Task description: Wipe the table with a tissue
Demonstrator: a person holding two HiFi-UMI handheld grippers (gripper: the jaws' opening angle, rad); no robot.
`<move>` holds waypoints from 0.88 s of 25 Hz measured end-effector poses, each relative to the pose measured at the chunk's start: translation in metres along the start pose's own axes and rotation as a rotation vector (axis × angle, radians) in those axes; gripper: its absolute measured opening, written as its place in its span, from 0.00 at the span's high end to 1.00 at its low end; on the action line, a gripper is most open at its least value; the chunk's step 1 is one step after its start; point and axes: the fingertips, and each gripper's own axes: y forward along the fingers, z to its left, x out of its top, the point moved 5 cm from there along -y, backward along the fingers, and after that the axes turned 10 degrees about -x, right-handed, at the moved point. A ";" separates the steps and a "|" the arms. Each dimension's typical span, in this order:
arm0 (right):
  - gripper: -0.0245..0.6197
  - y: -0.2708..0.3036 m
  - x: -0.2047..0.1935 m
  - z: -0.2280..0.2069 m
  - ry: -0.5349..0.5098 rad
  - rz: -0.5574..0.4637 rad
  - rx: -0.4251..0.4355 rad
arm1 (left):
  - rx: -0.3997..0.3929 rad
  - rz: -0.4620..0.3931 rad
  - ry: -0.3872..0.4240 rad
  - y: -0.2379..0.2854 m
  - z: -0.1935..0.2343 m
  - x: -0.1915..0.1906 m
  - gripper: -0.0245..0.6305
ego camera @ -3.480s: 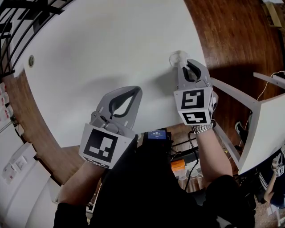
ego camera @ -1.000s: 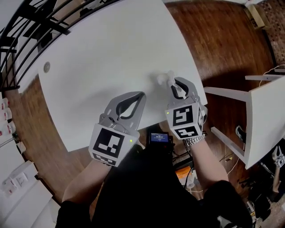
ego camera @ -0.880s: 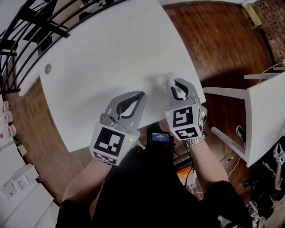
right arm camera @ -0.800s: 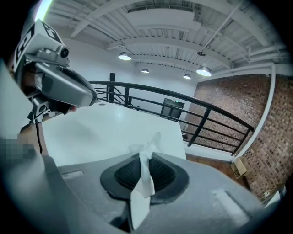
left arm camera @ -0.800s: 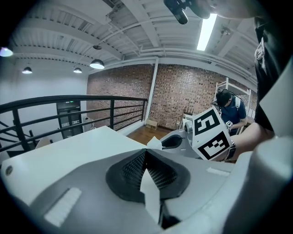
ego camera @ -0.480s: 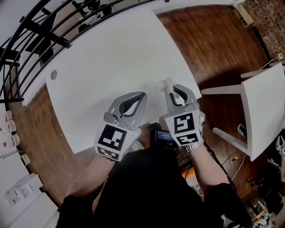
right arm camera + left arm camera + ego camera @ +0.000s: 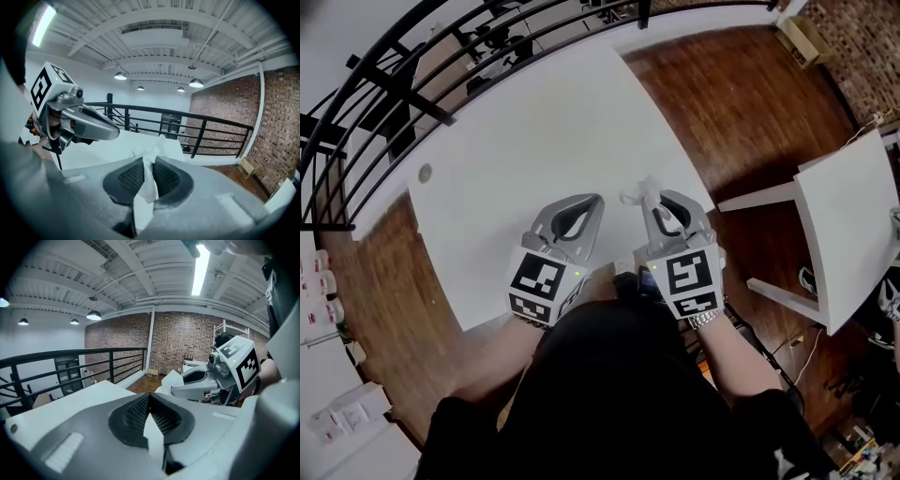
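Observation:
My right gripper [image 7: 650, 194] is shut on a crumpled white tissue [image 7: 638, 191], which sticks out past its tips over the near part of the white table [image 7: 516, 141]. In the right gripper view the tissue [image 7: 149, 183] is pinched between the dark pads and the right gripper [image 7: 149, 160] points level across the table [image 7: 117, 140]. My left gripper [image 7: 585, 201] is just to its left, shut, with nothing seen in it. In the left gripper view the left gripper [image 7: 150, 395] shows closed jaws, and beyond it is the right gripper [image 7: 174, 391] with the tissue [image 7: 171, 379].
A black railing [image 7: 412, 56] runs behind the table's far edge. Wooden floor [image 7: 741, 103] lies to the right, with a second white table [image 7: 853, 225] and a cardboard box [image 7: 806, 37]. A small round cap [image 7: 425, 172] sits near the table's left edge.
Both grippers have drawn back toward the table's near edge and closer together. The right one has stayed shut on the tissue throughout.

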 end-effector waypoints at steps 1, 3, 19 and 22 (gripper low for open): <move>0.93 -0.001 0.002 -0.001 0.007 -0.005 0.000 | 0.000 -0.002 0.005 0.001 0.000 0.002 0.94; 0.93 -0.004 0.006 -0.005 0.016 -0.013 0.000 | -0.003 -0.004 0.013 0.004 -0.001 0.004 0.94; 0.92 -0.004 0.023 -0.028 0.007 -0.061 0.018 | -0.005 0.020 0.045 0.035 -0.002 0.015 0.94; 0.93 -0.003 0.022 -0.033 0.007 -0.065 0.023 | -0.006 0.019 0.045 0.041 -0.003 0.016 0.94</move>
